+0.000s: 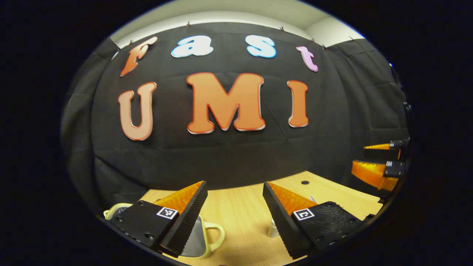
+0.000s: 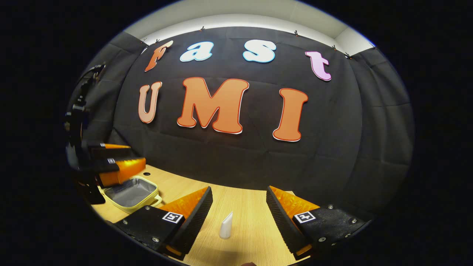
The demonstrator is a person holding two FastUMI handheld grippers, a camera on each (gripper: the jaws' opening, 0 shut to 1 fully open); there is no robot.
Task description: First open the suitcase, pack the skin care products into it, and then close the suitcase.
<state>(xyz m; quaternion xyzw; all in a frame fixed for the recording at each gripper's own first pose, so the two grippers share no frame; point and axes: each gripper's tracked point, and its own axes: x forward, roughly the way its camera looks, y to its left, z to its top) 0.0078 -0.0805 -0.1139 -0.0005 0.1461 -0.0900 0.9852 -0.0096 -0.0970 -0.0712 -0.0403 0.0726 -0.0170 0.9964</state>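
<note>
Across the bottom of both views runs a pale wooden table (image 2: 244, 207), with the black cloth wall (image 2: 332, 147) rising behind it and taking up most of each frame.

Next in size is the suitcase (image 2: 131, 194) — a small cream-edged case with a grey lining, lying open at the lower left of the right gripper view, on the table. In the left gripper view the same case (image 1: 201, 236) sits at the bottom left, mostly hidden behind that gripper's own finger, with its looped handle (image 1: 218, 232) sticking out to the right.

The left gripper (image 1: 234, 218) has its fingers spread well apart at the bottom of its own view, nothing between them but bare table. It also shows at the left edge of the right gripper view (image 2: 122, 157), above the open case, its two fingers a little apart; whether it touches the case I cannot tell.

The right gripper (image 2: 239, 218) is likewise open, fingers wide at the bottom of its own view. It appears at the far right edge of the left gripper view (image 1: 369, 159), above the table.

Smallest is a white tube (image 2: 226, 226) of skin care product — it stands on the table in the gap between the right gripper's fingers, touching neither. In the left gripper view a small white thing (image 1: 272, 229) peeps out just beside the right-hand finger; it is too hidden to name surely.
</note>
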